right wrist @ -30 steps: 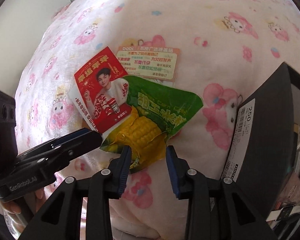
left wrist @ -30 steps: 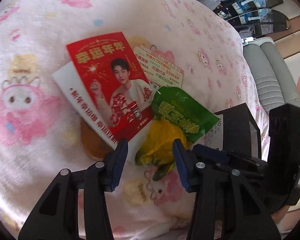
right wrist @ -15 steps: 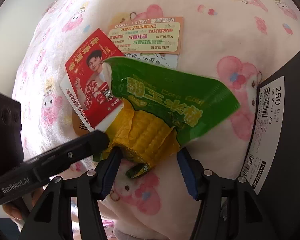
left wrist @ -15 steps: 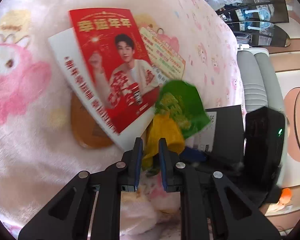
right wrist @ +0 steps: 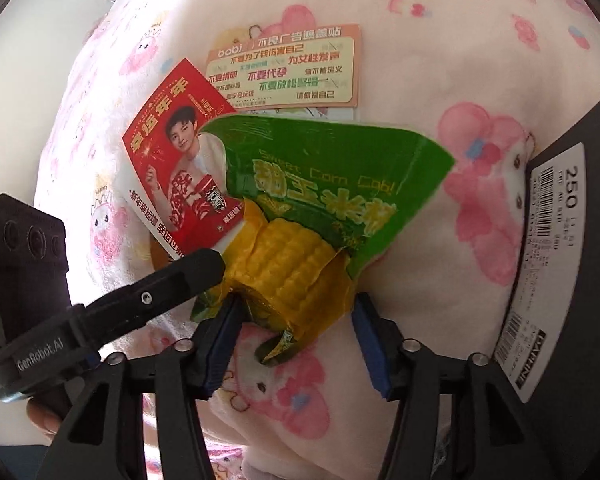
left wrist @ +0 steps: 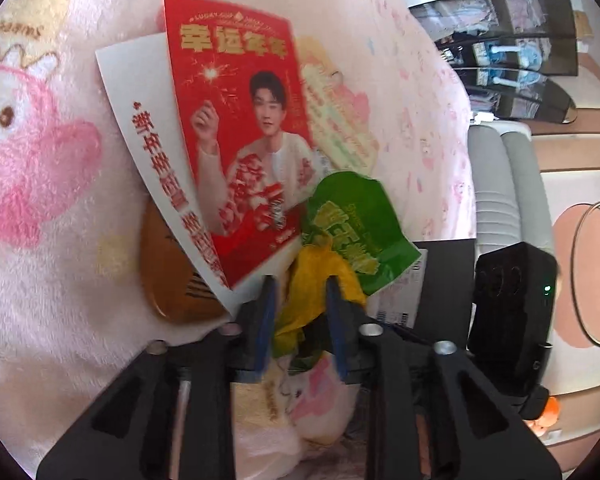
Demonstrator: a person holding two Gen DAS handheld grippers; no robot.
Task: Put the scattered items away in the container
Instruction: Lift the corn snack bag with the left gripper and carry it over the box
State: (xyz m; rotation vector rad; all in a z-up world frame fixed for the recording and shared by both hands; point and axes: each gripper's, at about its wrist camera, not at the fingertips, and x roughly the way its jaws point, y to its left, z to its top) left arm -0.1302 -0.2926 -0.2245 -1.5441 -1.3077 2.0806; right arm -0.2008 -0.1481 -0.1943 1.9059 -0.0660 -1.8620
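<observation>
A green and yellow sweet corn packet (right wrist: 300, 208) is lifted off the pink blanket; in the left wrist view it (left wrist: 340, 224) rises between the fingers. My left gripper (left wrist: 300, 312) is shut on its yellow lower end, and the left finger (right wrist: 172, 284) shows in the right wrist view. My right gripper (right wrist: 296, 344) is open, its fingers either side of the packet's bottom. A red card (left wrist: 240, 132) lies over a white card (left wrist: 140, 100) and a brown disc (left wrist: 168, 276). A peach sticker sheet (right wrist: 284, 68) lies behind. The black box (right wrist: 572, 240) stands at the right.
The soft pink cartoon blanket (right wrist: 480, 40) covers the whole surface and bulges. Grey cushions (left wrist: 500, 184) and dark shelves (left wrist: 508, 32) are beyond the blanket's far edge.
My left gripper closed on the corn packet's yellow end and lifted it. My right gripper opened wider and came in under the packet.
</observation>
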